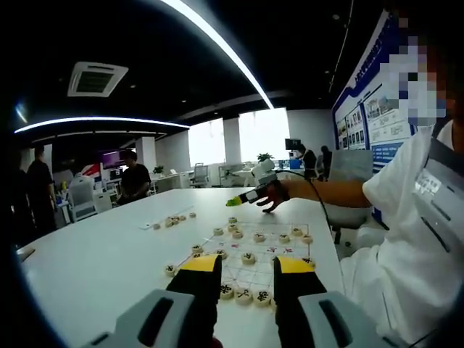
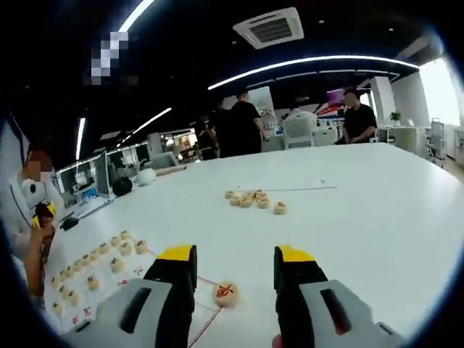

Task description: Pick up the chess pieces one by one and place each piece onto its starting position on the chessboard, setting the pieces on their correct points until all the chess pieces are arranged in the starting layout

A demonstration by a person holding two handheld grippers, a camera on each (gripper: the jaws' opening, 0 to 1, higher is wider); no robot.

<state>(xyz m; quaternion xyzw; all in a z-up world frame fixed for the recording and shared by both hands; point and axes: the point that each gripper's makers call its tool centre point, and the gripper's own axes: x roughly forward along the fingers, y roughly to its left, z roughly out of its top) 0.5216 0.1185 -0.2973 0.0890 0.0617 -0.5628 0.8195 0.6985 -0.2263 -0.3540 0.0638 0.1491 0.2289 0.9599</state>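
On the white table (image 1: 94, 254) in your left gripper view, the chessboard (image 1: 268, 250) lies flat with round pale chess pieces (image 1: 259, 237) standing on its lined points, one row along the far edge and another along the near edge just beyond your jaws. Your left gripper (image 1: 246, 279) hangs above the near edge of the board with its yellow-tipped jaws spread apart and nothing between them. Farther left on the table, a small loose cluster of pieces (image 1: 174, 220) waits off the board. Beyond the board, your right gripper (image 1: 233, 201) shows with your hand (image 1: 275, 194) wrapped around its handle; from this side you cannot tell how its jaws stand.

In your right gripper view, the right gripper's (image 2: 232, 272) jaws stand wide apart, empty, and a single piece with a red character (image 2: 225, 292) sits on the table between them, touching neither jaw. Rows of pieces fill the board at the left (image 2: 90, 272), and the loose cluster (image 2: 254, 199) lies well ahead. People (image 2: 243, 123) stand at the table's far side.
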